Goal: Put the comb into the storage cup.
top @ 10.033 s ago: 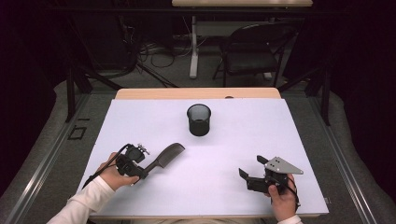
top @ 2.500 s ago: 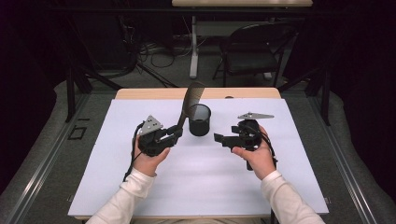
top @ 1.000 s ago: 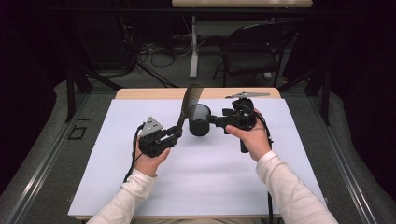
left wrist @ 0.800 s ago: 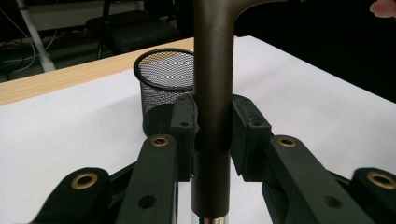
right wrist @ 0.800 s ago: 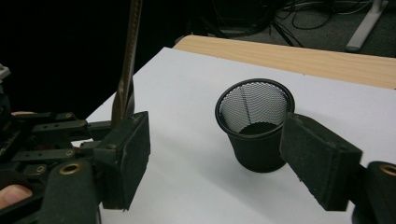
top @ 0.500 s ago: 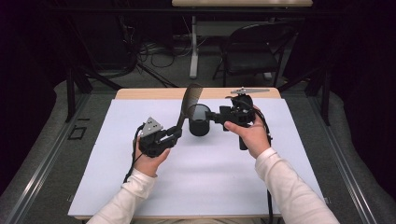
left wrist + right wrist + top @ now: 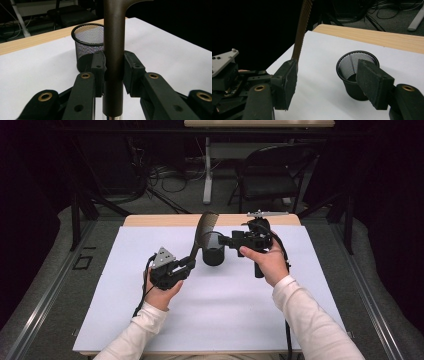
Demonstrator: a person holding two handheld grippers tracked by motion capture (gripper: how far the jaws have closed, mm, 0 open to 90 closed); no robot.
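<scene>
Mid-transfer: dark brown plastic comb [image 7: 201,236] clenched upright by left gripper [image 7: 186,266] fingers beside black wire-mesh cup [image 7: 214,251] on white-covered desk [image 7: 320,285], right gripper [image 7: 226,240] fingers just closing, unclamped beside the cup; next, lowering comb into cup.

dark room; grey floor [image 7: 45,320]; black chair [image 7: 270,175] far right; cables [image 7: 160,175] far left; second table [image 7: 260,123] beyond

right gripper [image 7: 226,240] came up to the mesh cup [image 7: 214,251], jaws closing.
</scene>
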